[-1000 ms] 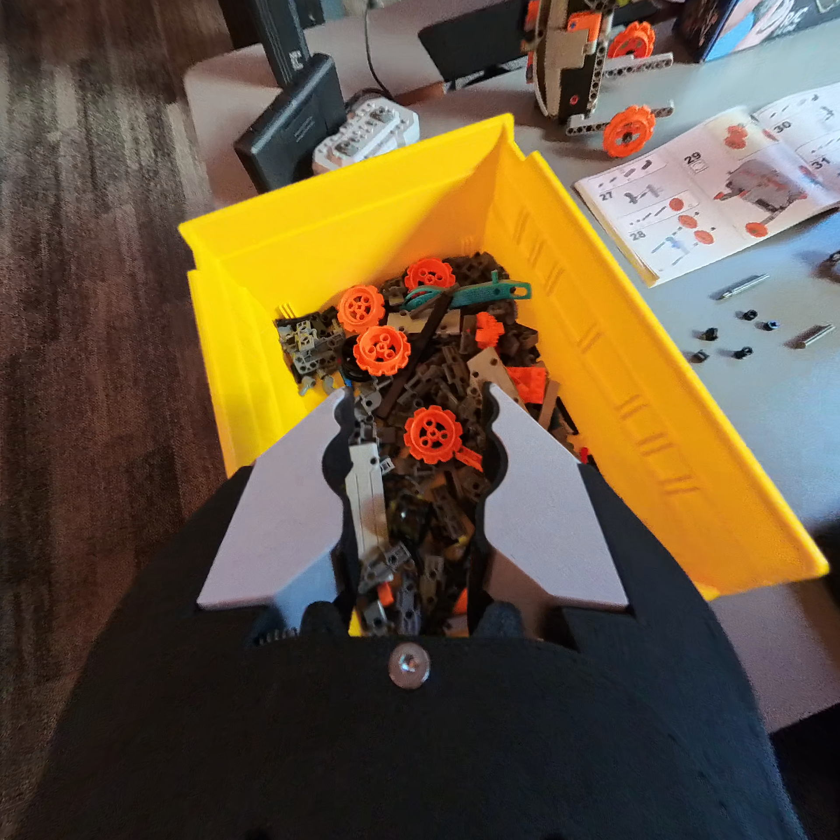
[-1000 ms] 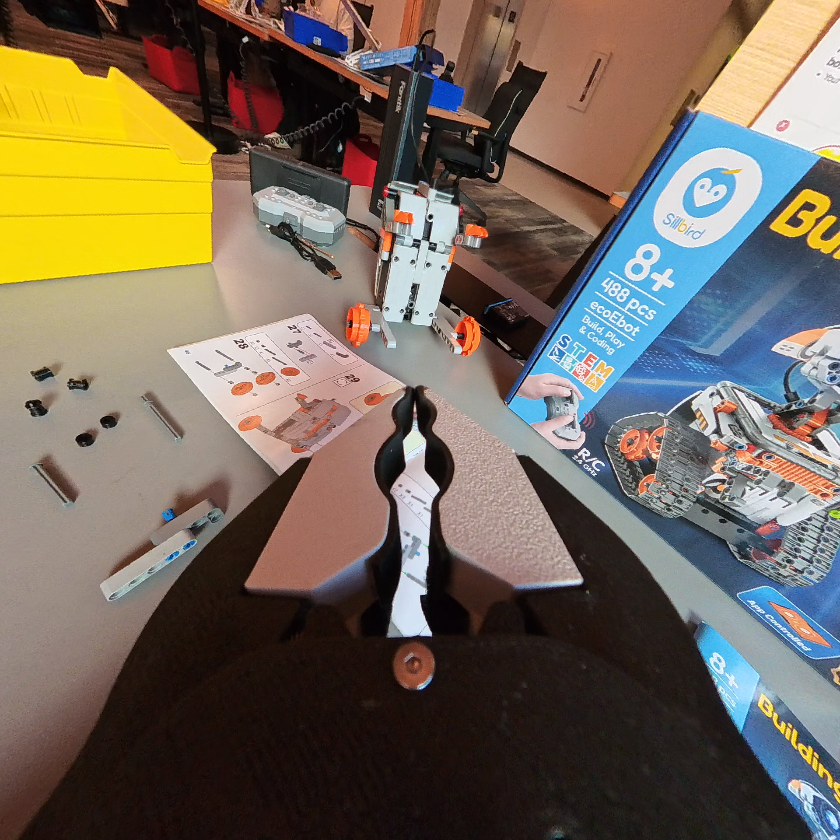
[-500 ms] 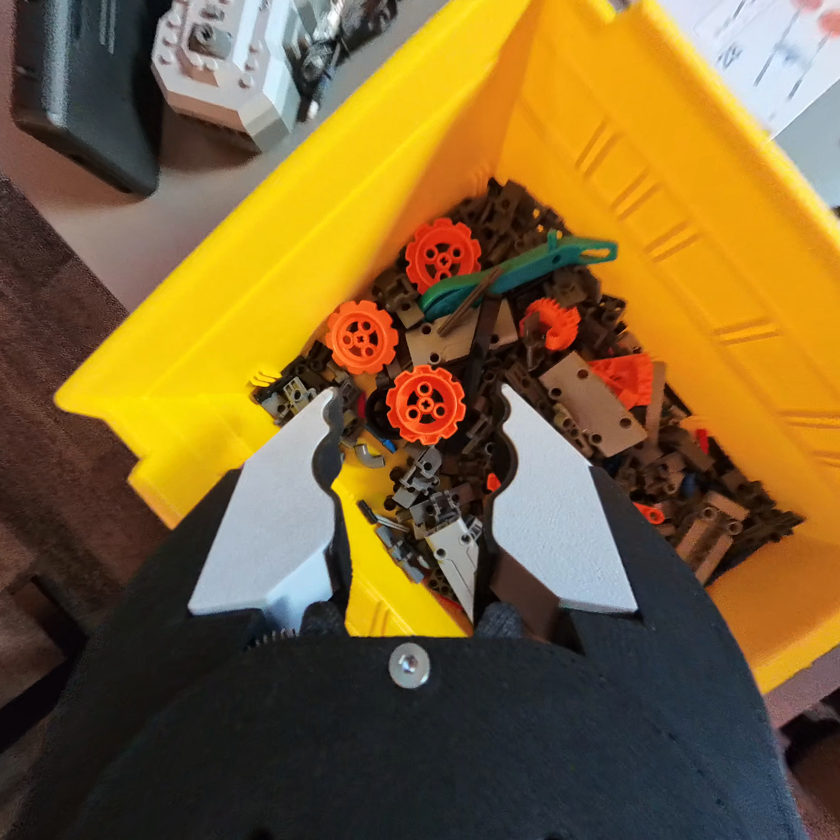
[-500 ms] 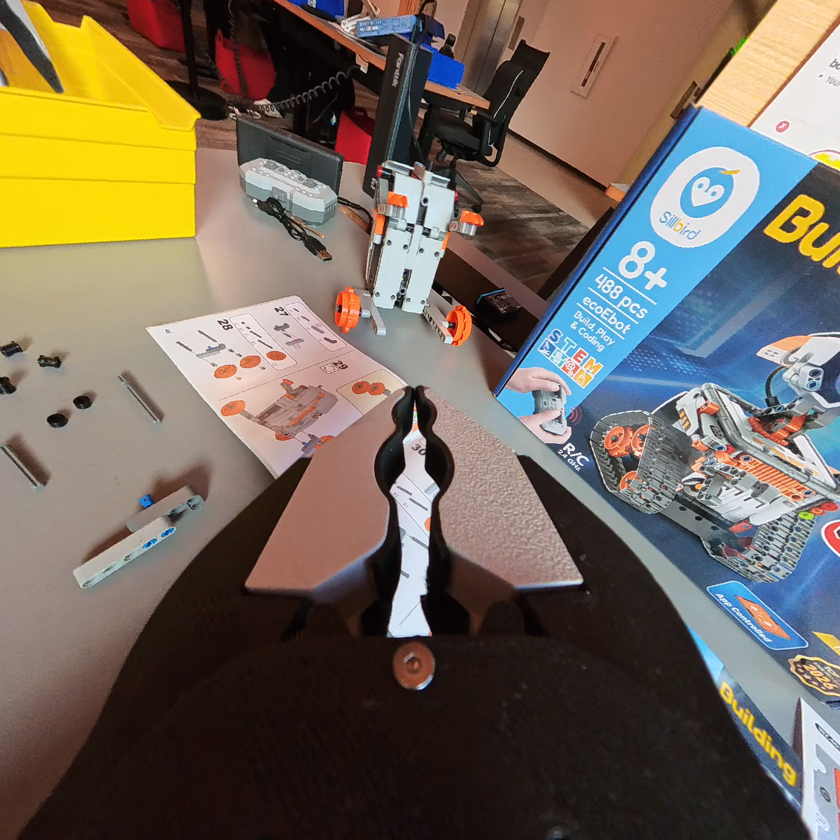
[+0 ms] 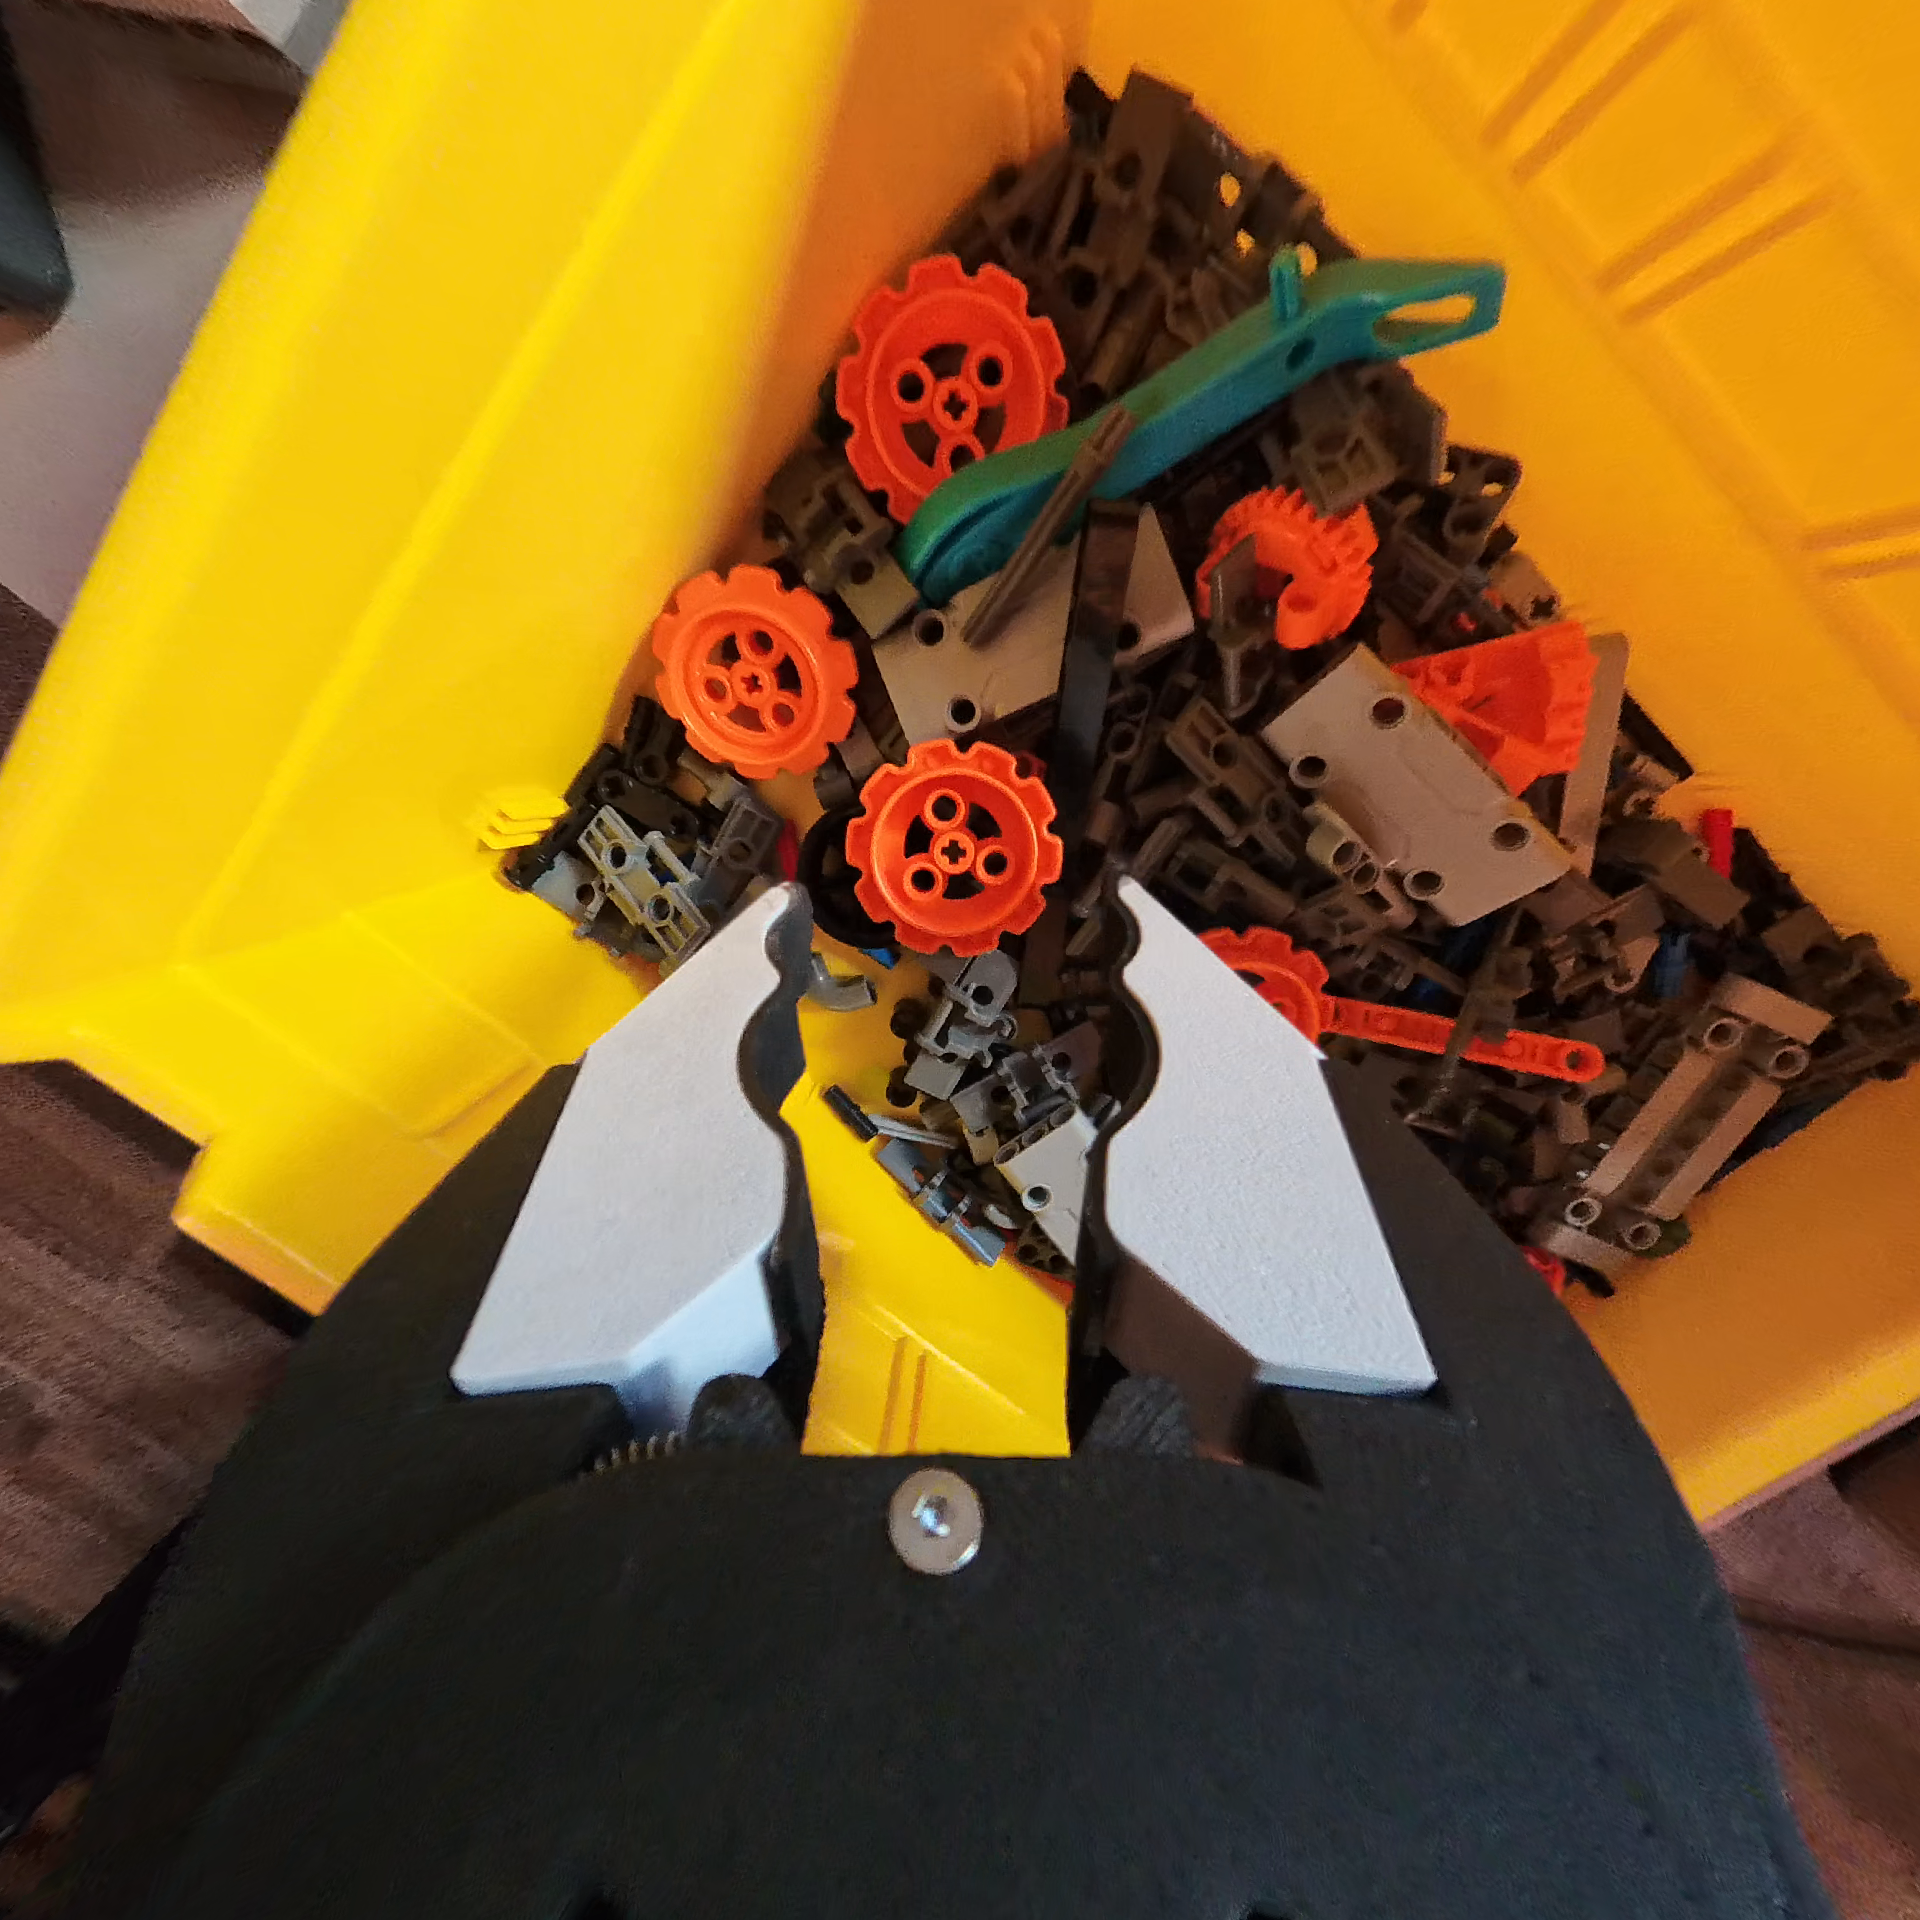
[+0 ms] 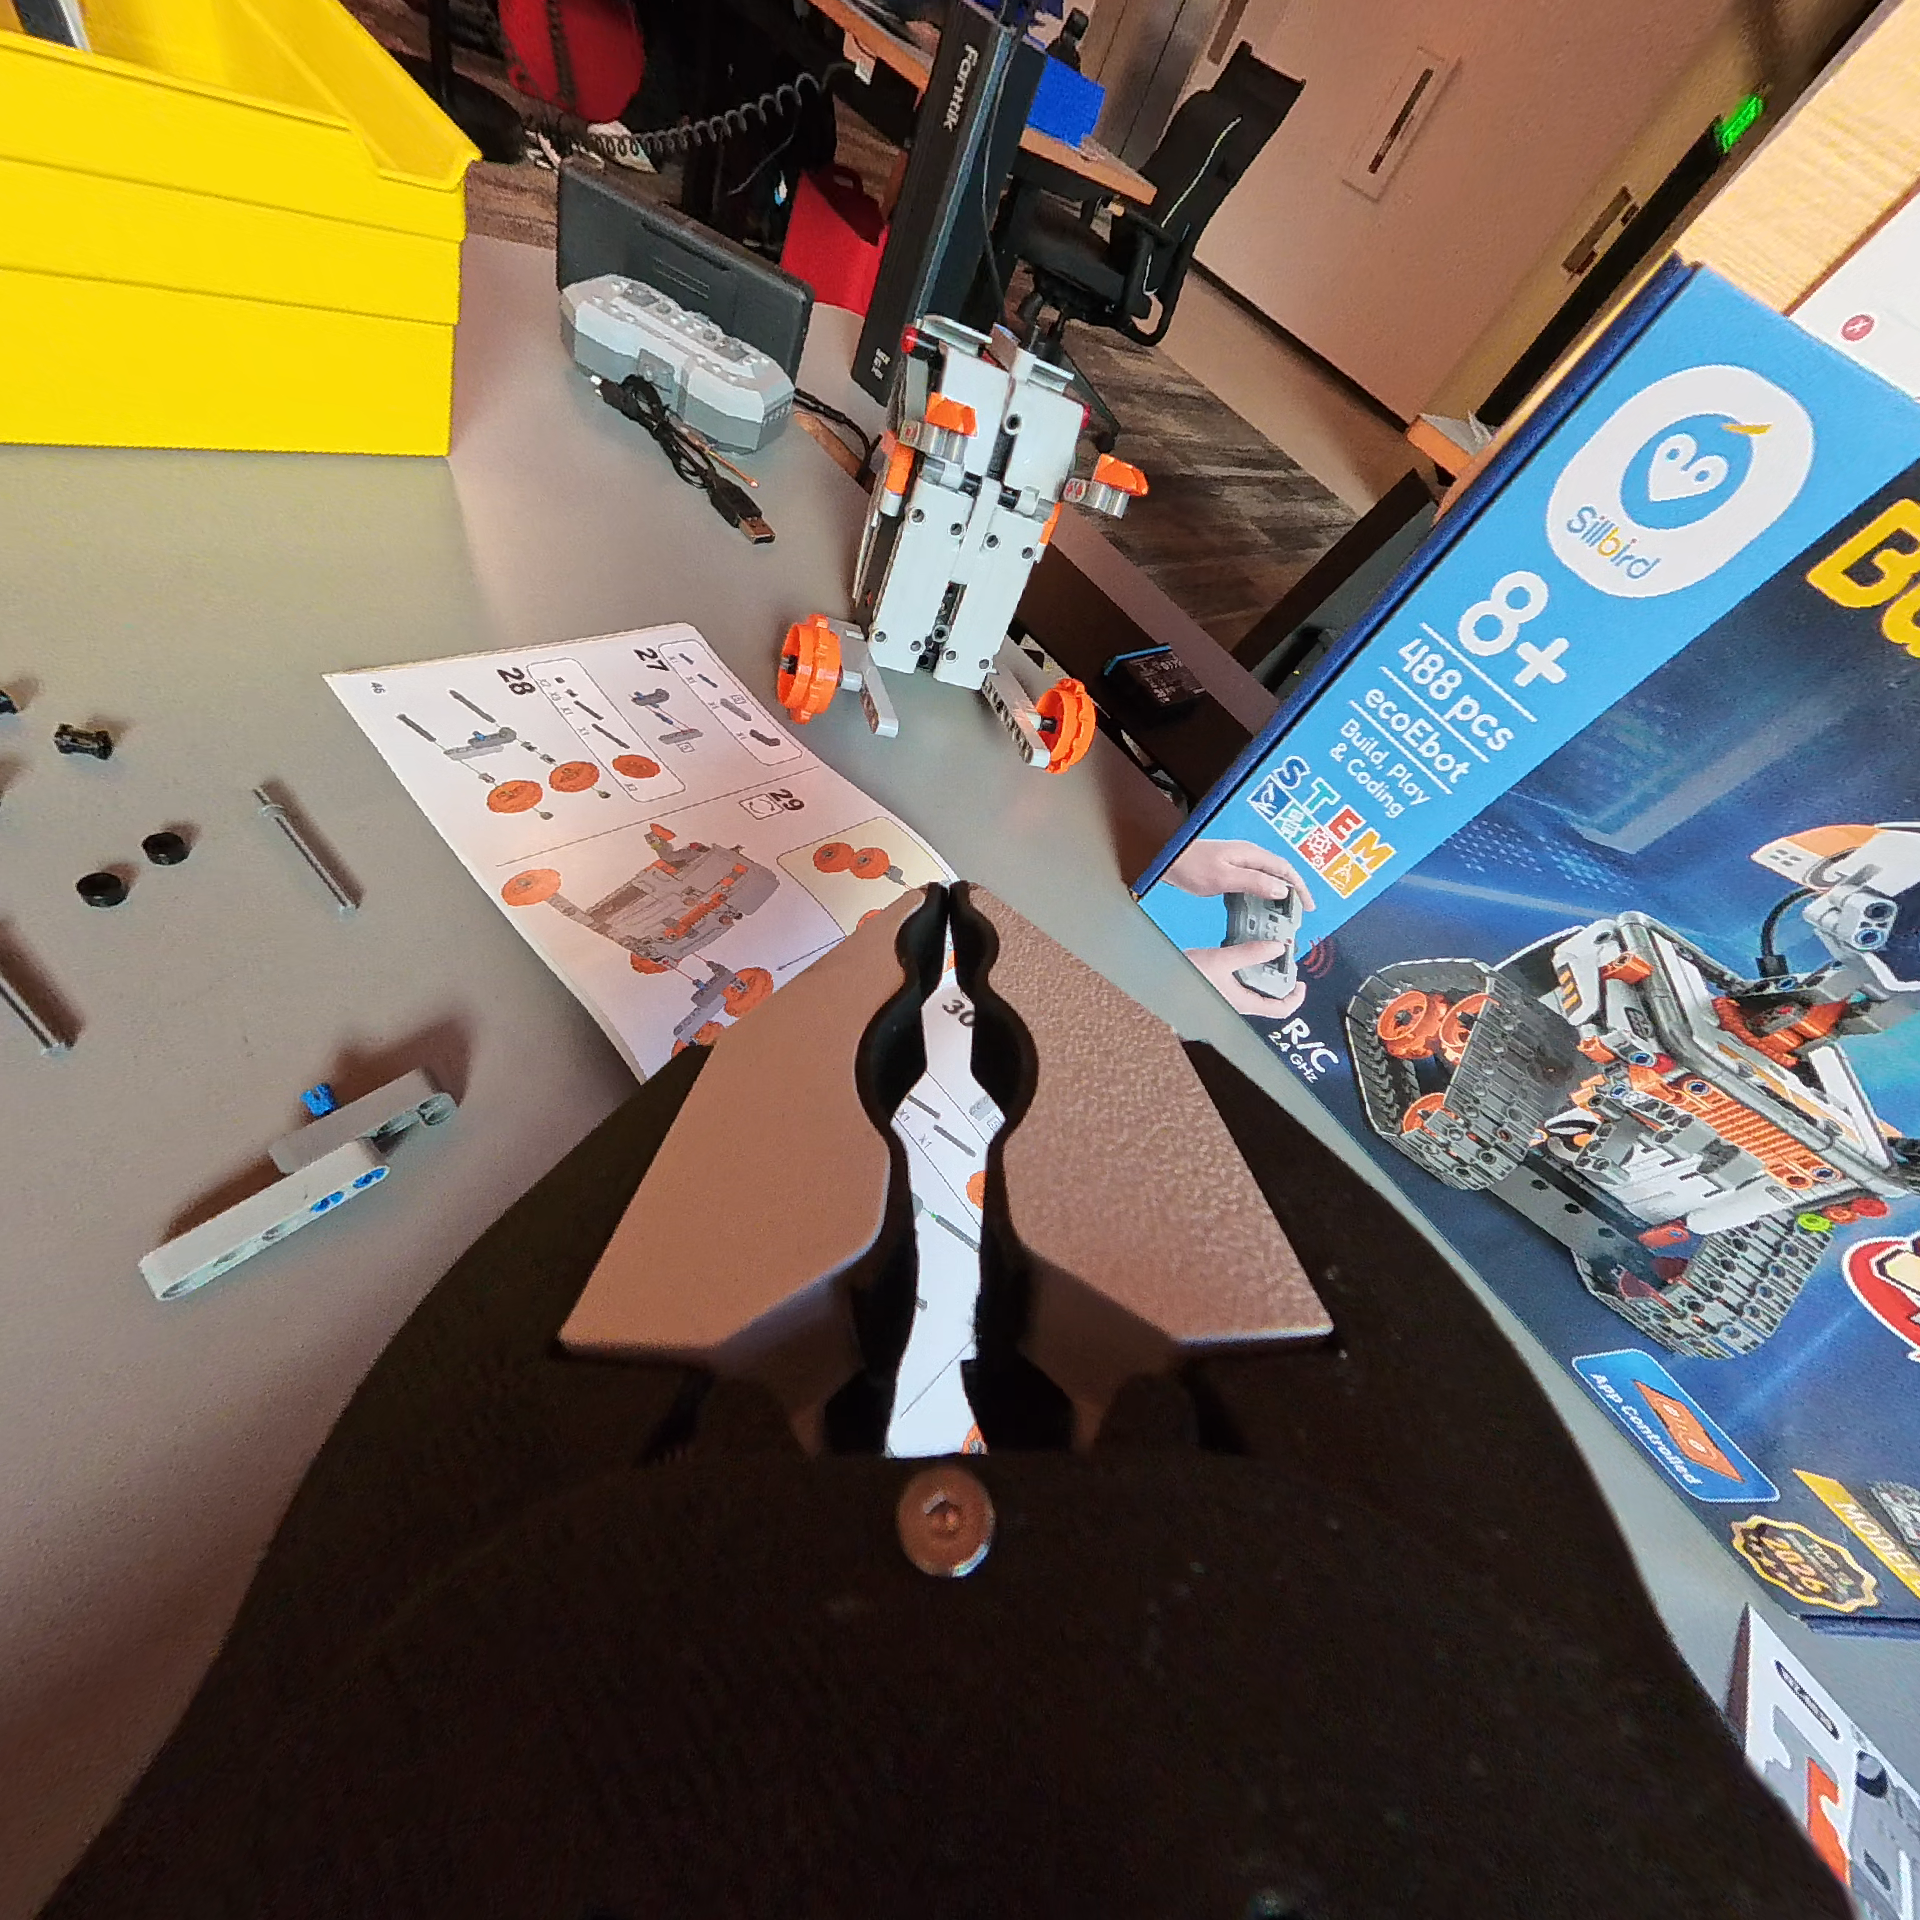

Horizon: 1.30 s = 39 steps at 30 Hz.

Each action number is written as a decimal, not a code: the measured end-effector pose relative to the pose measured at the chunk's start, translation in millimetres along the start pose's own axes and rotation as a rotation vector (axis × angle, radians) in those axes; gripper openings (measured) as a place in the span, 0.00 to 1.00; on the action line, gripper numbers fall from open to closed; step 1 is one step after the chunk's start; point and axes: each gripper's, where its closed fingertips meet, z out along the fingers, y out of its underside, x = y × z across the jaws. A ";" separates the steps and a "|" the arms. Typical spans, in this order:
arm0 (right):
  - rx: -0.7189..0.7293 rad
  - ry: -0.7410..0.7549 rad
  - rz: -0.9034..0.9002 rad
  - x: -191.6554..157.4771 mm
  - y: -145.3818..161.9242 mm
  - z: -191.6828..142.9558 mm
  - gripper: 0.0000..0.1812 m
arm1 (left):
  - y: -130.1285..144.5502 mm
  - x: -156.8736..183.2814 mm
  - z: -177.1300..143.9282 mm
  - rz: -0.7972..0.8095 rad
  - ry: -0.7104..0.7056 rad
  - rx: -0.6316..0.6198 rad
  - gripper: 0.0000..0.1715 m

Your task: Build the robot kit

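Grey tabletop (image 6: 582, 540) spreads under your right gripper (image 6: 948, 902), whose tips meet with nothing between them above the instruction booklet (image 6: 623, 790). Your left gripper (image 5: 951, 904) hangs spread wide inside the yellow bin (image 5: 416, 520) — an orange gear wheel (image 5: 951, 847) sits just beyond its fingertips, among dark loose pieces.

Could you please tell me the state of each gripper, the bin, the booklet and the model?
Left gripper: open, empty, over the parts.
Right gripper: shut, empty, above the booklet.
Bin: open-topped, partly filled with parts.
Booklet: lying open on the table.
Model: upright, partly built.
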 end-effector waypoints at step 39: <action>0.017 -0.046 -0.060 -17.9 -11.3 2.8 0.00 | -79.4 104.0 -151.7 -0.378 0.193 1.004 0.22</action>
